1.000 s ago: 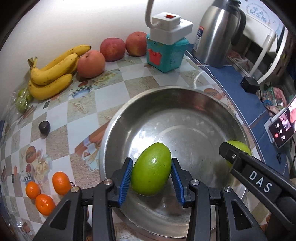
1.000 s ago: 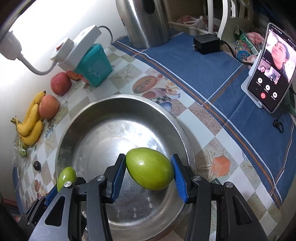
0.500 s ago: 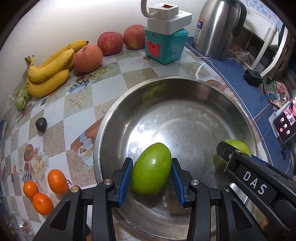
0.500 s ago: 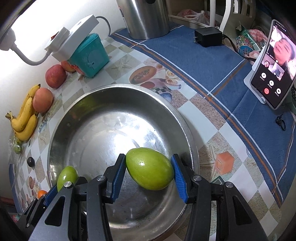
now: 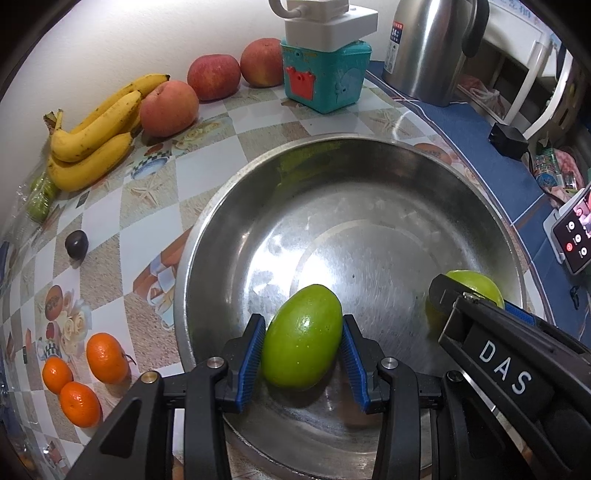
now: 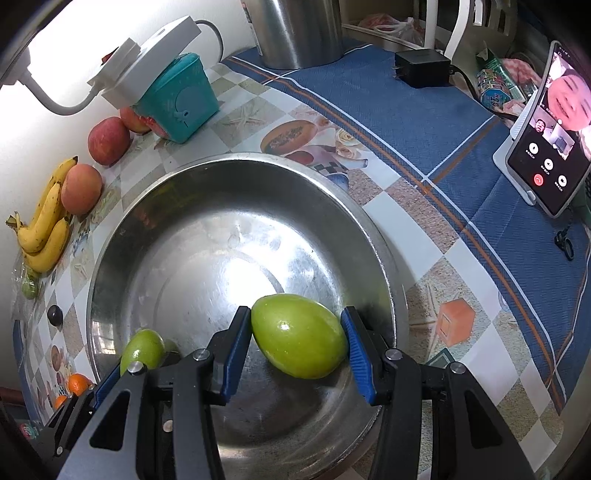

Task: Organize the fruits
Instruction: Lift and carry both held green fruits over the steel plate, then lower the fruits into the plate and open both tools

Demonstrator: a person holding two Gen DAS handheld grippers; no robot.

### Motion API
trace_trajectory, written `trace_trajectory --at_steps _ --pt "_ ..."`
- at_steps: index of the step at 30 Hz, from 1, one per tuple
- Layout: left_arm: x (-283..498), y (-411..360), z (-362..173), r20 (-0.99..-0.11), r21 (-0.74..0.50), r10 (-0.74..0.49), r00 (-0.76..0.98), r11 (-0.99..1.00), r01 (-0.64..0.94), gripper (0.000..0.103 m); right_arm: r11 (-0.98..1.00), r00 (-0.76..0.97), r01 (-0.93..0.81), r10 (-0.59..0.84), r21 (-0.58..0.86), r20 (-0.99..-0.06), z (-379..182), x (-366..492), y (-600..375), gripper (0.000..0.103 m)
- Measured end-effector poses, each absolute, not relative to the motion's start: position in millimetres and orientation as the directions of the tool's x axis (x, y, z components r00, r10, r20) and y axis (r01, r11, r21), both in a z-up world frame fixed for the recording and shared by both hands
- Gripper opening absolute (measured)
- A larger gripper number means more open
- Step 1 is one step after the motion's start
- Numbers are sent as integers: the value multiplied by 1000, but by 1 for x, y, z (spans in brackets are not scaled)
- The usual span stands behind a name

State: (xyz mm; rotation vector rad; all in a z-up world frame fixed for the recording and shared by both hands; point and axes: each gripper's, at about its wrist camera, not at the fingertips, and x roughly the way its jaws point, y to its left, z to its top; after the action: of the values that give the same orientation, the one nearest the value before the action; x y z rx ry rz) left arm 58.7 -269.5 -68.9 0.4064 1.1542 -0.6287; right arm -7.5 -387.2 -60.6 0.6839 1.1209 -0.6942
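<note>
Steel bowl (image 5: 236,206) fills the ground ahead of and under both sets of jaws; its rim runs just outside the left gripper's left finger and just outside the right gripper's right finger. Checked tablecloth (image 5: 122,236) beyond the bowl.

Left gripper (image 5: 302,350): blue pads pressed on both flanks of a green mango (image 5: 301,338), long axis running away from the jaws, slightly tilted. Held over the bowl floor; contact with the floor cannot be told.

Right gripper (image 6: 297,349): pads clamped on the ends of a second mango (image 6: 299,334), lying crosswise between the jaws, over the bowl near its right rim. In the left wrist view this gripper sits to the right of the left jaws, its mango partly hidden behind a finger.

Far ahead, past the bowl: kettle (image 5: 432,48), teal box (image 5: 325,77) with a white power strip (image 5: 332,22) on top. Ahead-left of the left jaws: bananas (image 5: 92,136), three apples (image 5: 168,107) along the wall. Left of the left jaws, near: three tangerines (image 5: 107,356); farther, one small dark fruit (image 5: 76,243). Right of the right jaws: blue cloth (image 6: 424,122), phone (image 6: 550,133) on a stand, black charger (image 6: 423,66).
</note>
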Motion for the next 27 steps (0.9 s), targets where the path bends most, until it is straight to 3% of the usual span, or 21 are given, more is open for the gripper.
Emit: trace_trajectory --at_steps 14,21,27 --pt "59 -269 -71 -935 -19 -243 259 762 647 45 620 268 776 -155 117 -951 -64 -4 -385 52" --pt "59 -270 -63 -927 -15 -254 276 760 650 60 621 262 776 -163 107 -951 -63 -5 -386 52" --pt "57 -269 -51 -916 -27 -280 287 757 653 66 620 275 778 -184 105 -944 -53 -9 -388 52"
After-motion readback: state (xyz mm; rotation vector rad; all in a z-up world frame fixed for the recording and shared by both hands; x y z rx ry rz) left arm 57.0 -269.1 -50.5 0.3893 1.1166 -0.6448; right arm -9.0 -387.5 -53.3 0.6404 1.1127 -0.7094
